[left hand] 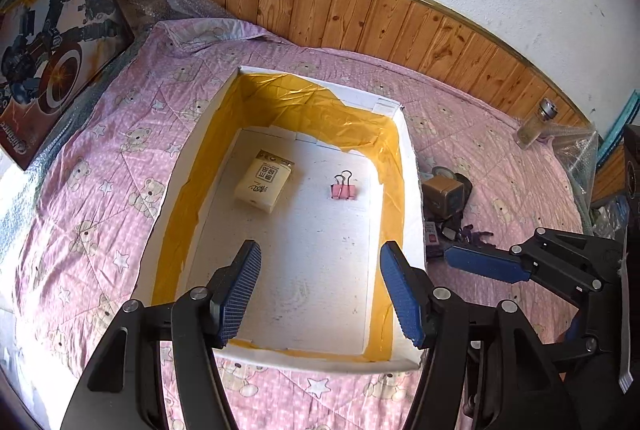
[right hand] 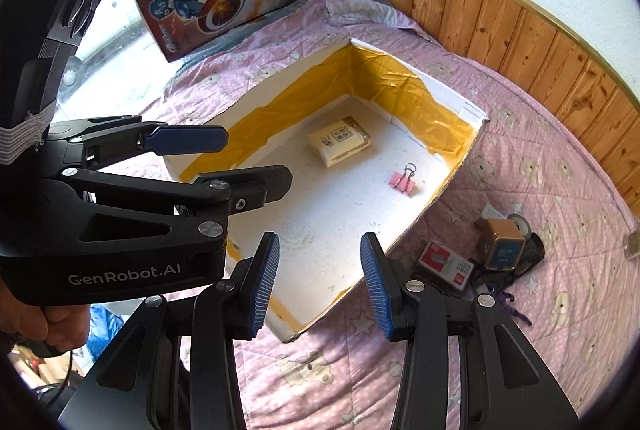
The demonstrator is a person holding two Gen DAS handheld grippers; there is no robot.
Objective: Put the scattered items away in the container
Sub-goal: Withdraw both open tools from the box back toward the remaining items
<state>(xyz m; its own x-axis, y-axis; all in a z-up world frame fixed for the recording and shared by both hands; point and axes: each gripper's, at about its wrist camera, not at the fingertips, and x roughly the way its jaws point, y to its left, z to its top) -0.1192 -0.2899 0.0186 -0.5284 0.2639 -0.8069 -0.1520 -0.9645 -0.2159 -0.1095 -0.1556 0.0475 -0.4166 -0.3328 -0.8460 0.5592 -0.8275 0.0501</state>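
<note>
A white box (left hand: 412,189) lined with yellow tape lies open on the pink bed cover. Inside it are a cream tissue pack (left hand: 264,185) and a pink binder clip (left hand: 343,187). My left gripper (left hand: 320,294) hovers open and empty over the box's near end. In the right wrist view my right gripper (right hand: 320,286) is open and empty above the box's near corner (right hand: 296,336). Outside the box to the right lie a red-and-white small box (right hand: 446,264), a gold cube (right hand: 502,246), a tape roll (right hand: 520,224) and purple string (right hand: 512,304).
A glass bottle (left hand: 536,123) stands by the wooden headboard (left hand: 360,17) at the right. A toy box (left hand: 56,49) with robot artwork leans at the left, on bubble wrap. A hand (right hand: 60,326) holds the left gripper's handle.
</note>
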